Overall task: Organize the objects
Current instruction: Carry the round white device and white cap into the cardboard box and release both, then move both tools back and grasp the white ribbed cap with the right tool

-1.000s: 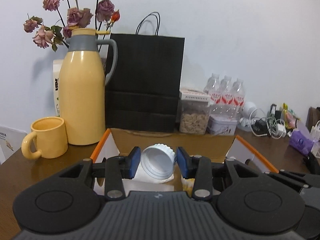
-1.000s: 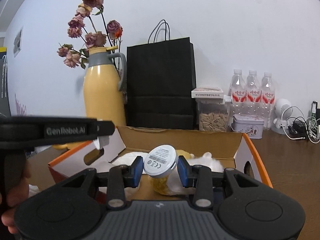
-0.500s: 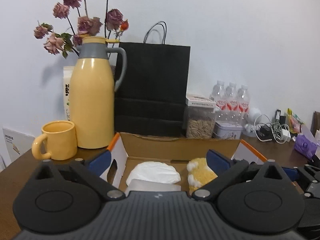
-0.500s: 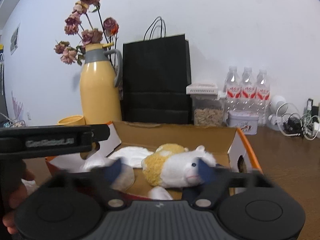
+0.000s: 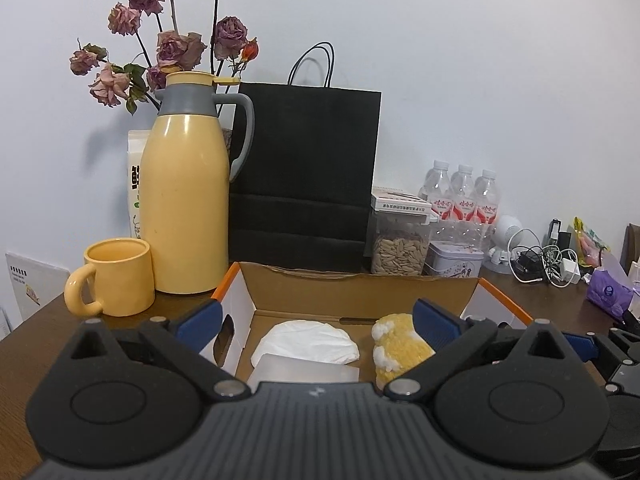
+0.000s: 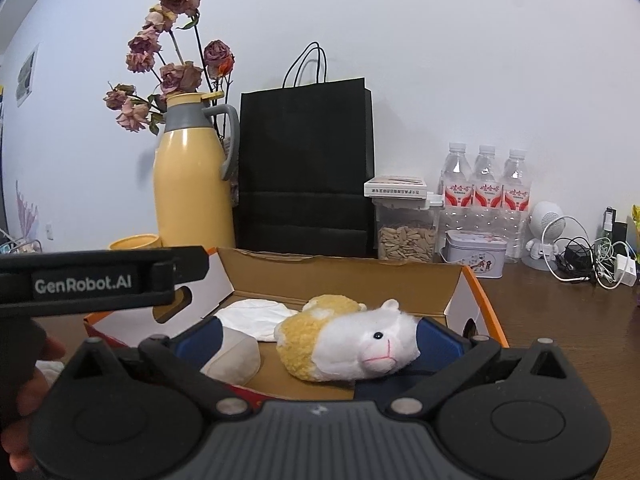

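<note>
Both grippers, left [image 5: 315,322] and right [image 6: 318,338], hang over the box [image 6: 478,292] with jaws just opened wide and empty; dipping lower could snag the plush [image 6: 348,338].

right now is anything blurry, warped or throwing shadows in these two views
Left wrist view: sharp, fisheye bowing at the edges, the thermos casts a soft shadow on the wall. Right wrist view: also sharp, dark rounded corners, plush toy crisp.
</note>
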Tool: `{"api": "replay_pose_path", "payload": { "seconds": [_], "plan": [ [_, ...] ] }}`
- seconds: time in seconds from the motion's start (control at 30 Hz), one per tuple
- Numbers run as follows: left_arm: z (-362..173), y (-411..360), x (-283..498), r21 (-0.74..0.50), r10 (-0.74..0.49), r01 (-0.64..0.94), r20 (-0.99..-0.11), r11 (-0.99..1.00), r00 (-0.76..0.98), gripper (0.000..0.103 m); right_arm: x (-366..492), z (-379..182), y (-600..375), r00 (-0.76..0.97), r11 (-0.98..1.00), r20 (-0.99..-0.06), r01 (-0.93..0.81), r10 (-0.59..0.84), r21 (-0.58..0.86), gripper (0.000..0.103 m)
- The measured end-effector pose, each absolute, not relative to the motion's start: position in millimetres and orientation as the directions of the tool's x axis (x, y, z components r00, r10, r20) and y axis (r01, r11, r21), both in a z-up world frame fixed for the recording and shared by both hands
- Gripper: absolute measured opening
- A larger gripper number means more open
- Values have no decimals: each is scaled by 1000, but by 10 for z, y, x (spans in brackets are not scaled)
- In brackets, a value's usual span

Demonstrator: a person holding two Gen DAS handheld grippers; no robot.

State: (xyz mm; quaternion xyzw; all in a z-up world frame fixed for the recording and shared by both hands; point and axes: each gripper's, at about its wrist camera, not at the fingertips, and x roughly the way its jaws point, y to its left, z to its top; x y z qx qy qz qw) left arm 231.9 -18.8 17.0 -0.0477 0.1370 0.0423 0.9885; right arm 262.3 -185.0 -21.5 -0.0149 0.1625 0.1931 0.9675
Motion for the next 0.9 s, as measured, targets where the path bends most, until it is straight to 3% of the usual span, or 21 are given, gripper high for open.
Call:
{"api": "replay_pose_path", "payload": {
  "seconds": [0.9],
  "plan": [
    [385,-70,1872,-90,94,-120,-257,989,962,103,2165,50,-2069,901,938,-289,-346,324,-26,103]
  ]
}}
